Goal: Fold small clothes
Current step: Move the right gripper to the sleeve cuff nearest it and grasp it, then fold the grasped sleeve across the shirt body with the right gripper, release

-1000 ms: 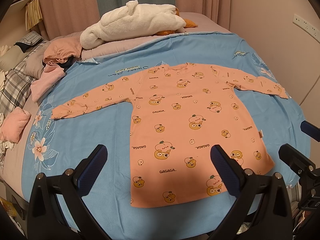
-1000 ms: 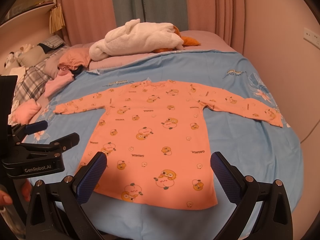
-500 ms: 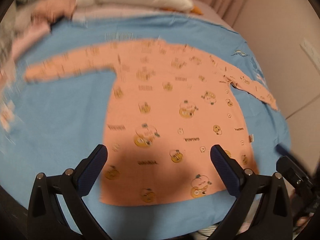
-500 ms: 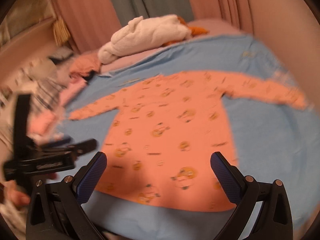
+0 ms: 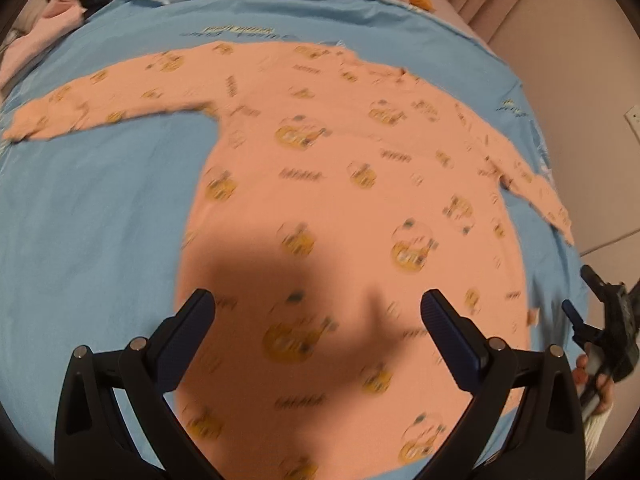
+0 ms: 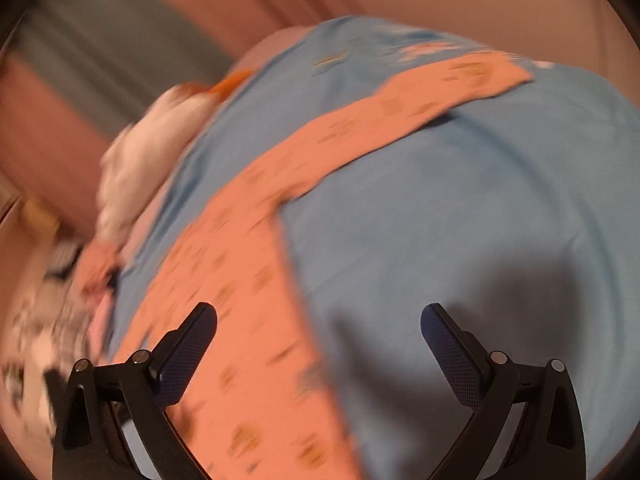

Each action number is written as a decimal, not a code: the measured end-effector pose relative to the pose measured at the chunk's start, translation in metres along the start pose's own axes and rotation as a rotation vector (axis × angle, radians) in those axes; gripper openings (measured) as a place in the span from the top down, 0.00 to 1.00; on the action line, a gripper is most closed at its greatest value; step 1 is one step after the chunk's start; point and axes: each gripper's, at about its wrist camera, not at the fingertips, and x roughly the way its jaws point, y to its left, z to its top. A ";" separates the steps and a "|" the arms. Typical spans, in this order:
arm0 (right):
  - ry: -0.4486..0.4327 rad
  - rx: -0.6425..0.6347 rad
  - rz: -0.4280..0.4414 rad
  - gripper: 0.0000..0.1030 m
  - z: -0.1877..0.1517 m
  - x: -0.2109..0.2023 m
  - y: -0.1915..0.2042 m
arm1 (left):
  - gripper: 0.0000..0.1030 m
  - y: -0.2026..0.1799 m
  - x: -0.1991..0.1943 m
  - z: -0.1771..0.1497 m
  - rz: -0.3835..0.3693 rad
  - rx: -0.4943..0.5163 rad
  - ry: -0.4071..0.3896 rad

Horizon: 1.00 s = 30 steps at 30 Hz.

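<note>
Your left gripper [image 5: 318,316] hangs with its jaws spread wide and empty above the near half of the orange shirt [image 5: 340,208], which lies flat with both sleeves stretched out on the blue sheet [image 5: 92,216]. At the right edge, your right gripper [image 6: 319,326] is likewise agape, gripping nothing, over the shirt's right side edge; the right sleeve [image 6: 420,100] runs far right.

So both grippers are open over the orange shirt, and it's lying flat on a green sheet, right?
Not quite: the sheet is blue, as the left wrist view shows. The rest holds: left gripper and right gripper are open, and the orange shirt lies flat.
</note>
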 end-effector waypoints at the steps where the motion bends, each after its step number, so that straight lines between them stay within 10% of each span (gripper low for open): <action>1: -0.023 0.026 -0.009 0.01 0.012 0.000 -0.012 | 0.00 -0.003 0.003 0.007 0.001 0.004 -0.013; 16: -0.203 0.393 -0.022 0.33 0.118 0.037 -0.112 | 0.01 -0.044 0.050 0.091 -0.004 0.041 -0.086; 20: -0.235 0.433 0.000 0.69 0.127 0.041 -0.123 | 0.01 -0.044 0.059 0.098 -0.009 0.027 -0.081; 22: -0.241 0.428 -0.032 0.90 0.127 0.040 -0.126 | 0.01 -0.042 0.063 0.099 -0.004 0.026 -0.073; 30: -0.295 0.024 -0.096 0.93 0.136 0.011 -0.024 | 0.01 -0.015 0.057 0.100 0.004 -0.019 -0.089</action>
